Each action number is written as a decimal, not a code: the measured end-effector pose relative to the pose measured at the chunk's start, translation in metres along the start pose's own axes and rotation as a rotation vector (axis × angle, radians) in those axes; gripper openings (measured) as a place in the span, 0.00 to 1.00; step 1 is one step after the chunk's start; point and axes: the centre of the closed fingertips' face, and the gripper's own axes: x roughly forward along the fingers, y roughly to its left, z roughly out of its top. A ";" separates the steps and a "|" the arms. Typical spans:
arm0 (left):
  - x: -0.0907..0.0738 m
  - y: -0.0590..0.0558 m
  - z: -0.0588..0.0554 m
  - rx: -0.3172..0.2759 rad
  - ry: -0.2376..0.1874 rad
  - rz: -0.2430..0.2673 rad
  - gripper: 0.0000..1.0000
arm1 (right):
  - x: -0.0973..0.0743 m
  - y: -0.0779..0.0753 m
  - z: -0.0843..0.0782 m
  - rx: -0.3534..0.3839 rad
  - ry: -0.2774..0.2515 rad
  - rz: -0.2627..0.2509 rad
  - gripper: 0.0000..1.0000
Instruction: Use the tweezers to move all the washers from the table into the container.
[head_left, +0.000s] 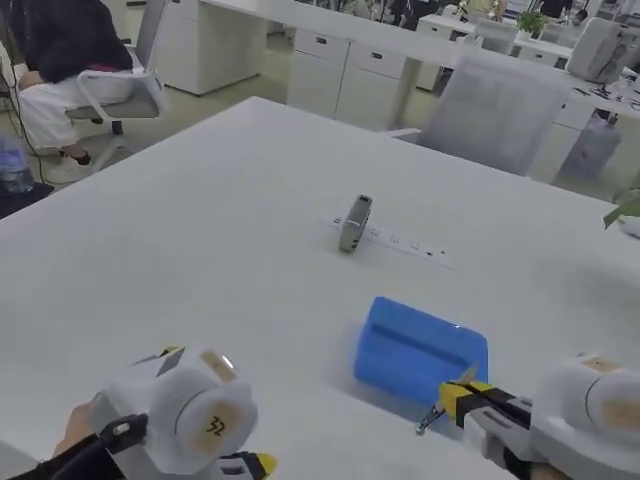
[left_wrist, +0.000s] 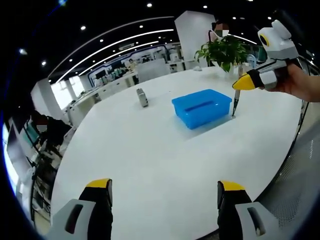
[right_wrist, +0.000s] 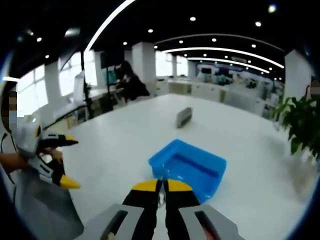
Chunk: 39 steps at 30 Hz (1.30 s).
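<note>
The blue container (head_left: 420, 350) (left_wrist: 200, 107) (right_wrist: 187, 167) sits on the white table (head_left: 200, 260) close to its near edge. My right gripper (head_left: 455, 395) (right_wrist: 162, 186) is shut on the thin metal tweezers (head_left: 430, 418) (left_wrist: 234, 104), whose tips point down beside the container's near right corner. My left gripper (head_left: 212, 407) (left_wrist: 165, 192) is open and holds nothing, low over the table's near edge left of the container. A row of small dark specks (head_left: 410, 245) lies farther back; they are too small to tell as washers.
A small grey upright object (head_left: 354, 222) (left_wrist: 143, 97) (right_wrist: 183, 117) stands at the left end of that row. Office chairs (head_left: 500, 110) and a seated person (head_left: 60, 60) are beyond the table. A potted plant (left_wrist: 225, 50) (right_wrist: 300, 120) stands off to the right.
</note>
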 end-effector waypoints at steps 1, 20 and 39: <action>0.000 0.000 0.000 -0.002 0.001 -0.001 0.88 | 0.000 -0.003 0.002 -0.004 -0.003 -0.004 0.00; 0.002 -0.001 -0.004 0.007 0.024 -0.002 0.87 | 0.034 -0.059 0.033 -0.007 -0.060 -0.104 0.00; 0.004 -0.002 -0.010 0.006 0.064 -0.007 0.86 | 0.071 -0.072 -0.018 -0.035 0.049 -0.126 0.01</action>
